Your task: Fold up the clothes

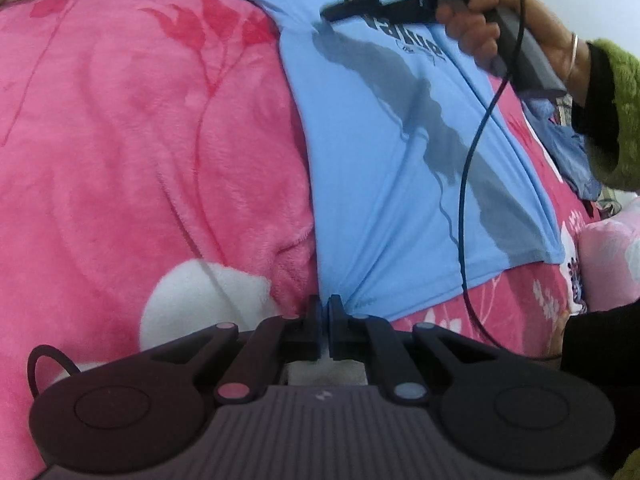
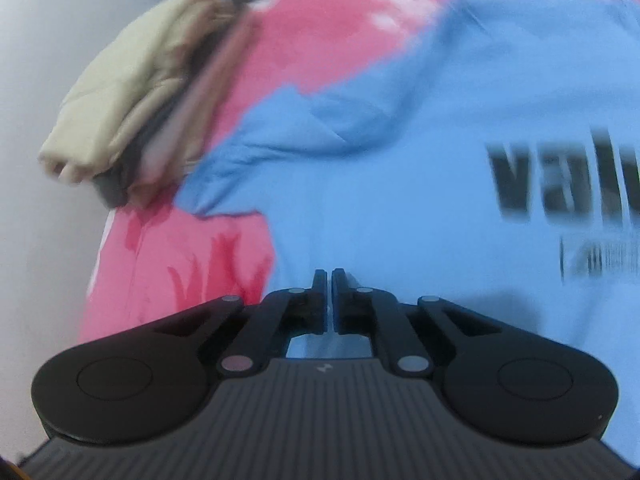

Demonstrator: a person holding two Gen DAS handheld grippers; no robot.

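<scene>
Left wrist view, bottom centre: the left gripper (image 1: 325,312) has its jaws pressed together on the hem corner of the light blue cotton T-shirt (image 1: 400,184), the cloth puckering at the pinch. The shirt lies flat on a pink fleece blanket with red leaf print (image 1: 140,128), running from lower centre to upper centre of the frame. A black cable (image 1: 464,208) hangs across it. Upper right: a hand (image 1: 476,28) with a bangle and a green fuzzy sleeve (image 1: 624,112) holds the right gripper (image 1: 340,10) over the shirt's black lettering (image 1: 404,36).

Right wrist view — blurred: the right gripper (image 2: 327,280) has its jaws drawn together, nearly touching; whether cloth lies between them cannot be told. Upper left: a beige folded garment (image 2: 132,96) at the blanket's edge.
</scene>
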